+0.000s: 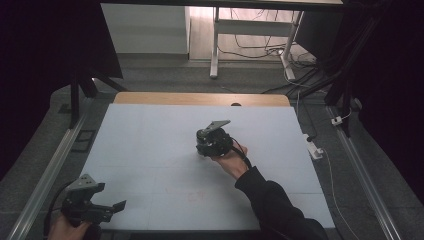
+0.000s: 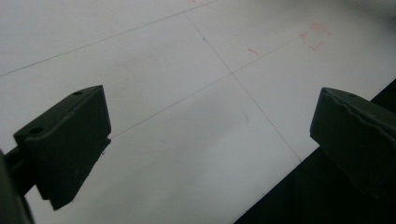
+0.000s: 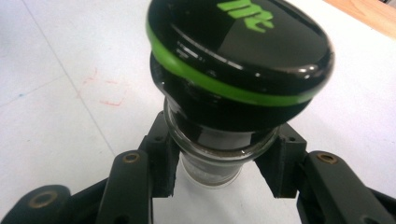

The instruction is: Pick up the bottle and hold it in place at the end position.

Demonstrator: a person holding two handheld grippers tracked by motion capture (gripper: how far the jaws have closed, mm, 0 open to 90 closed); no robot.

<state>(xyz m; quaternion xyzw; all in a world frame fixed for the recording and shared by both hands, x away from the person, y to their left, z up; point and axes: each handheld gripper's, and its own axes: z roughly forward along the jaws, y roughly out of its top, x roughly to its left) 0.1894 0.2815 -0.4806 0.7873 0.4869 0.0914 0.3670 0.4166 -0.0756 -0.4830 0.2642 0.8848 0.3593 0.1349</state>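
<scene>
The right tongs [image 3: 219,172] are clamping the glass neck of a jar [image 3: 233,79] just below its black, green-ringed lid, probably for a firm hold. The left tongs [image 2: 210,140] are gaping apart, idling over the desk [image 2: 187,93], well away from it.

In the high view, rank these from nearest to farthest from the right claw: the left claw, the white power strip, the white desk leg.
From the right claw:
1. White power strip, on the floor off the table's right edge.
2. Left claw, at the table's near left corner; close to the strip's distance.
3. White desk leg, beyond the far edge.
</scene>
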